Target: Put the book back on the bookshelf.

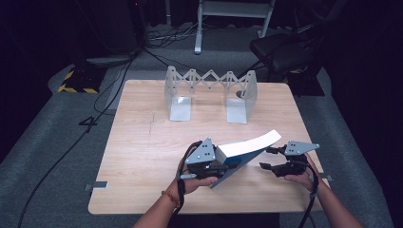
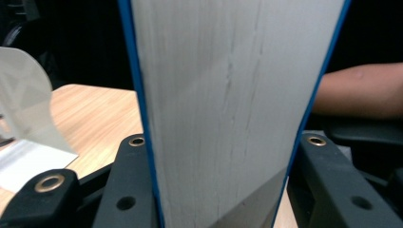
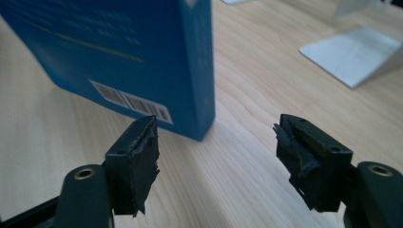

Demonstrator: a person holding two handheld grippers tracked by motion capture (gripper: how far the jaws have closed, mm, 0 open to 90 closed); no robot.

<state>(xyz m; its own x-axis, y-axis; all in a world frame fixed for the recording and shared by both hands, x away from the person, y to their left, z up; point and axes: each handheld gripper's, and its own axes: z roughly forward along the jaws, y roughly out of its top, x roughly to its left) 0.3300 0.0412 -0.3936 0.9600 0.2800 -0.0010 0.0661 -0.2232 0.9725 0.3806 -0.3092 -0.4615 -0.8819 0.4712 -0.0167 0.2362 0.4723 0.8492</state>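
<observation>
Blue-covered book [image 1: 242, 154] is tilting on the desk [image 1: 142, 152], left tool [image 1: 205, 164] pinching it; barcode label [image 3: 130, 101] unreadable; right tool [image 3: 216, 152] is hanging spread.

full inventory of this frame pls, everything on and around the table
book: 1, blue cover, white page edges; front centre of table, tilted up on one corner, clamped in left hand-held gripper
bookend rack: 1, grey metal, expandable with two upright plates; far centre of table
table: 1, light wood
chair: 1, black; floor beyond table, right
cables: several, black; floor, left and behind
left hand-held gripper: 1, black with grey plate; shut on book
right hand-held gripper: 1, black with grey plate; open, just right of book
forearms: 2; bottom edge
</observation>
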